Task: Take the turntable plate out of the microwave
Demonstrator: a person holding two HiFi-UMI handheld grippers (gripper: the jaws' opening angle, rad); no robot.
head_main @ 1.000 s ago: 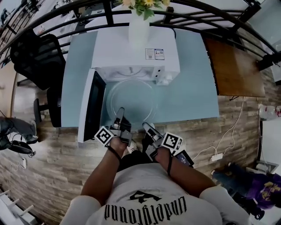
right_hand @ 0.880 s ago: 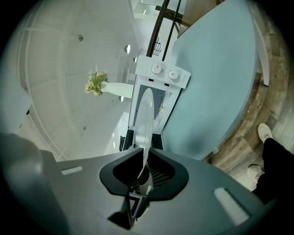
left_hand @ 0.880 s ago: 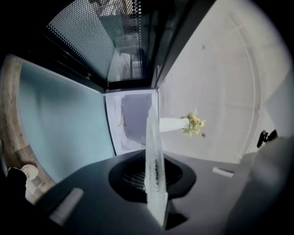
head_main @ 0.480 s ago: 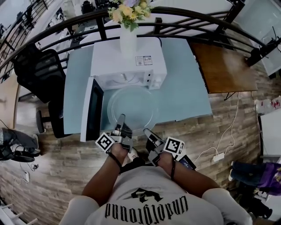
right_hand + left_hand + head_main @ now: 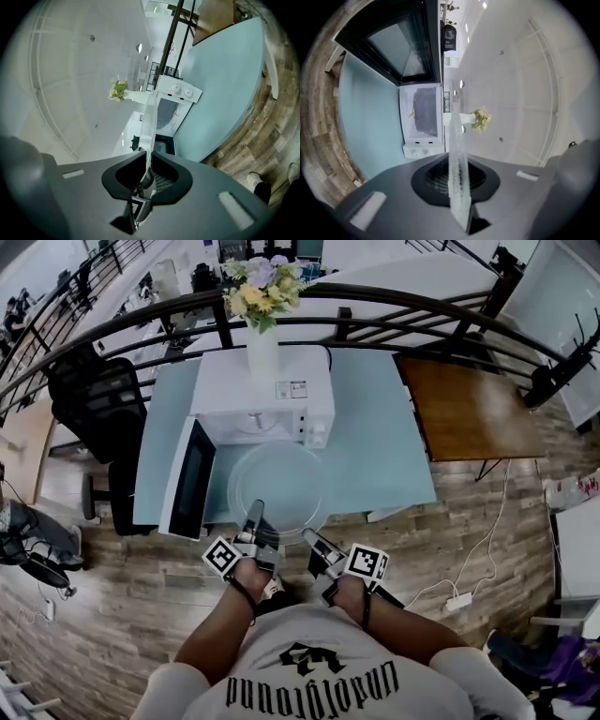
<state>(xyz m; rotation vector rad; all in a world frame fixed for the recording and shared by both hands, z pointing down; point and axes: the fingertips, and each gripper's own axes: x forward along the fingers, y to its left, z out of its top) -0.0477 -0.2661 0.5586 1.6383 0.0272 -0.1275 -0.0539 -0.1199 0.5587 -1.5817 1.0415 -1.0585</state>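
Note:
The clear glass turntable plate (image 5: 279, 486) hangs level over the light blue table (image 5: 386, 432), just in front of the white microwave (image 5: 262, 395). The microwave's door (image 5: 186, 482) stands open to the left. My left gripper (image 5: 253, 519) is shut on the plate's near rim, and my right gripper (image 5: 313, 542) is shut on the same rim further right. In the left gripper view the plate (image 5: 456, 164) appears edge-on between the jaws of the left gripper (image 5: 458, 190). The right gripper view shows the plate's rim (image 5: 149, 126) pinched by the right gripper (image 5: 147, 174).
A white vase of flowers (image 5: 262, 341) stands on top of the microwave. A black office chair (image 5: 92, 390) is left of the table and a brown wooden table (image 5: 478, 409) is at its right. A dark railing (image 5: 375, 298) runs behind. A power strip (image 5: 457, 601) lies on the wood floor.
Both grippers have drawn back from the microwave and risen with the plate between them. The plate's far rim now sits further out from the cavity opening.

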